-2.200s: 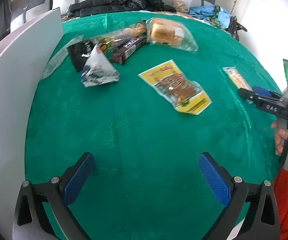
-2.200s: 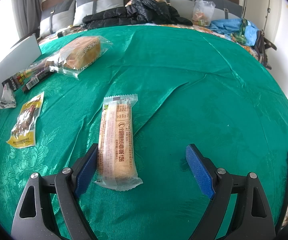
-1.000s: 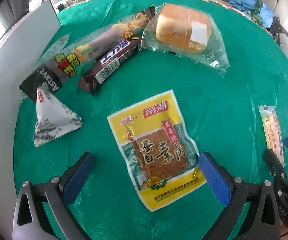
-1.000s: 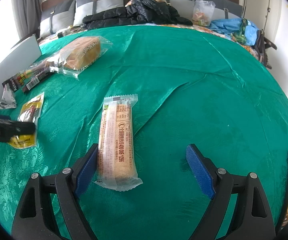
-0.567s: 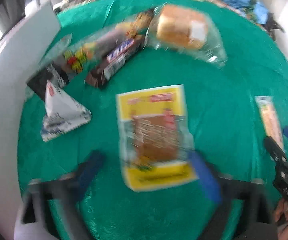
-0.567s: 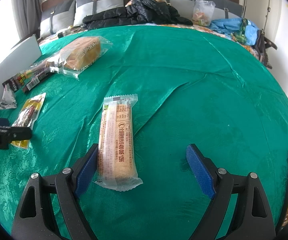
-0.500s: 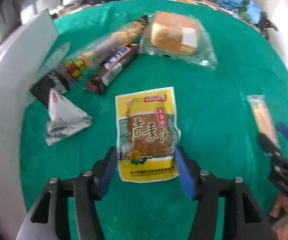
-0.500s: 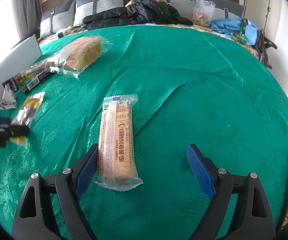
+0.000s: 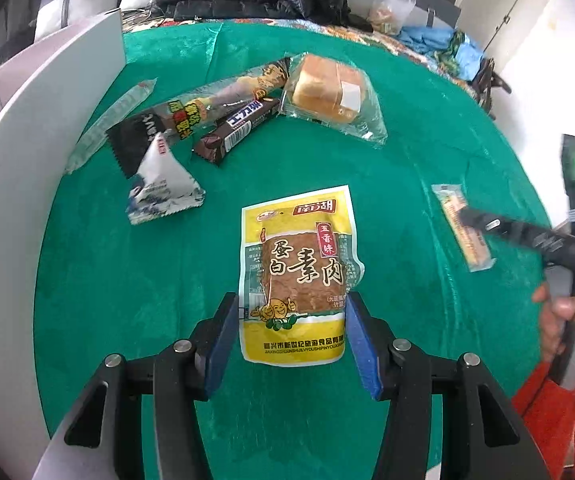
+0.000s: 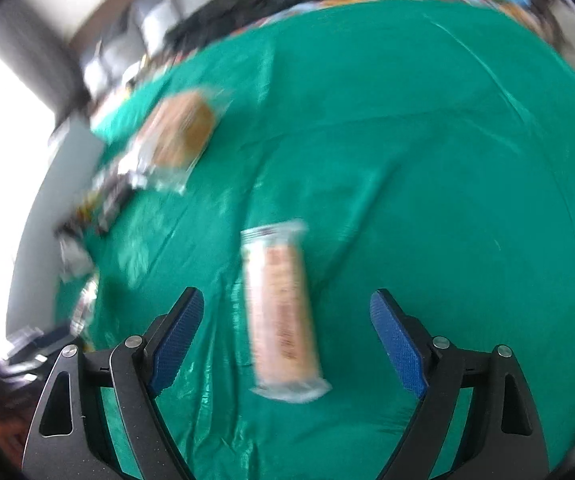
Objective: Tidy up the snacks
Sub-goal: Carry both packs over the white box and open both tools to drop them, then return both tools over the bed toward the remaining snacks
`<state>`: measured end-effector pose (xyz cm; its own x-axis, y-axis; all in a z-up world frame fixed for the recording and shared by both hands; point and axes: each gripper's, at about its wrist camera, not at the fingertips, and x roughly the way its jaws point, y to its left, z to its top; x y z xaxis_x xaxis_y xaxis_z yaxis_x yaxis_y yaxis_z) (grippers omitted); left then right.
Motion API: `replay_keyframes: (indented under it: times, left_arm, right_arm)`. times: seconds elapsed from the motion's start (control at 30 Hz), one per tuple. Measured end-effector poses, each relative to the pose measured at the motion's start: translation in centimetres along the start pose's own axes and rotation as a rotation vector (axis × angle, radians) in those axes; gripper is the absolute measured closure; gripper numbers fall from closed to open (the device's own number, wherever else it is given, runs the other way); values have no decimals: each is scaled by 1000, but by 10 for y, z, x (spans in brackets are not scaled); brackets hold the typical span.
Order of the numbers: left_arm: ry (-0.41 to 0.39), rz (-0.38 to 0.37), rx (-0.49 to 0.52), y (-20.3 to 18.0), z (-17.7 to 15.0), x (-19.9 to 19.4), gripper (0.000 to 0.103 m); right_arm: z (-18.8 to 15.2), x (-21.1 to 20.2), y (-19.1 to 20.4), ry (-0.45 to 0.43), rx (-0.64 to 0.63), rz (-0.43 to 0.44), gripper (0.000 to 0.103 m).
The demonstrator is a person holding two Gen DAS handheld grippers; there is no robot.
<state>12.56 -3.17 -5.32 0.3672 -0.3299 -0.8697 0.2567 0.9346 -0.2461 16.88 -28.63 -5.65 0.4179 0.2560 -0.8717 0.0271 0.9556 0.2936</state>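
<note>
Fingers of the left gripper (image 9: 291, 336) are closing on the lower edges of the yellow packet (image 9: 297, 276), whose sides meet both blue pads; it looks lifted off the green cloth (image 9: 135, 280). Fingers of the right gripper (image 10: 287, 340) stand spread wide, gripping nothing, with the long biscuit bar (image 10: 281, 308) lying on the cloth between and ahead of them. Near the white board (image 9: 43, 128) lie a bread loaf (image 9: 329, 96), a chocolate bar (image 9: 237, 128), a long black-ended packet (image 9: 191, 116) and a triangular pouch (image 9: 159, 184), grouped loosely. Sorting appears partly done: the yellow packet and the biscuit bar lie apart from that group and remain to be placed.
</note>
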Motion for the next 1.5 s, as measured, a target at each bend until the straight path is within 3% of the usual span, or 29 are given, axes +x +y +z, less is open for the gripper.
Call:
replay_keyframes:
  times: [0.07, 0.1, 0.17, 0.27, 0.43, 0.57, 0.7, 0.83, 0.93, 1.03, 1.1, 1.13, 1.17, 1.27, 1.33, 1.5]
  left_arm:
    - [-16, -21, -14, -4, -4, -12, 51]
    - [-30, -38, -22, 0, -6, -20, 51]
    - [-53, -56, -30, 1, -9, -33, 51]
    - [-99, -89, -47, 8, -13, -56, 51]
    - [-174, -147, -104, 28, -14, -92, 51]
    - [-249, -173, -169, 54, -9, -127, 51]
    - [-332, -147, -215, 90, -5, -166, 51]
    - [-391, -37, -245, 139, -6, -199, 51]
    - [-389, 27, -291, 177, -13, -207, 51]
    - [-363, 149, -315, 211, -26, -206, 50]
    - [-319, 258, -346, 232, -36, -198, 37]
    - [-305, 301, -377, 242, -42, -195, 23]
    - [-302, 322, -405, 250, -50, -195, 13]
    - [-321, 326, -472, 262, -68, -194, 3]
    - [-336, 302, -512, 262, -77, -193, 2]
    - [-380, 207, -471, 223, -68, -192, 2]
  right_arm:
    - [-1, 14, 31, 60, -145, -97, 22]
    - [-3, 22, 42, 96, -193, -141, 55]
    - [-9, 24, 56, 88, -230, -229, 72]
    - [-12, 16, 51, 79, -135, -205, 72]
    - [-12, -24, 65, -22, -58, -87, 72]
    - [-2, -56, 113, -103, -117, -12, 72]
    - [11, -87, 178, -166, -219, 87, 72]
    - [20, -103, 260, -189, -298, 240, 71]
    - [20, -96, 323, -155, -348, 362, 71]
    - [13, -77, 386, -111, -407, 432, 71]
    - [7, -60, 417, -86, -449, 443, 64]
    - [6, -47, 429, -65, -461, 445, 47]
    - [4, -41, 434, -54, -467, 432, 31]
    - [-9, -38, 428, -108, -493, 372, 31]
    - [-15, -34, 407, -140, -522, 309, 31]
    - [-38, -17, 292, -215, -508, 42, 31]
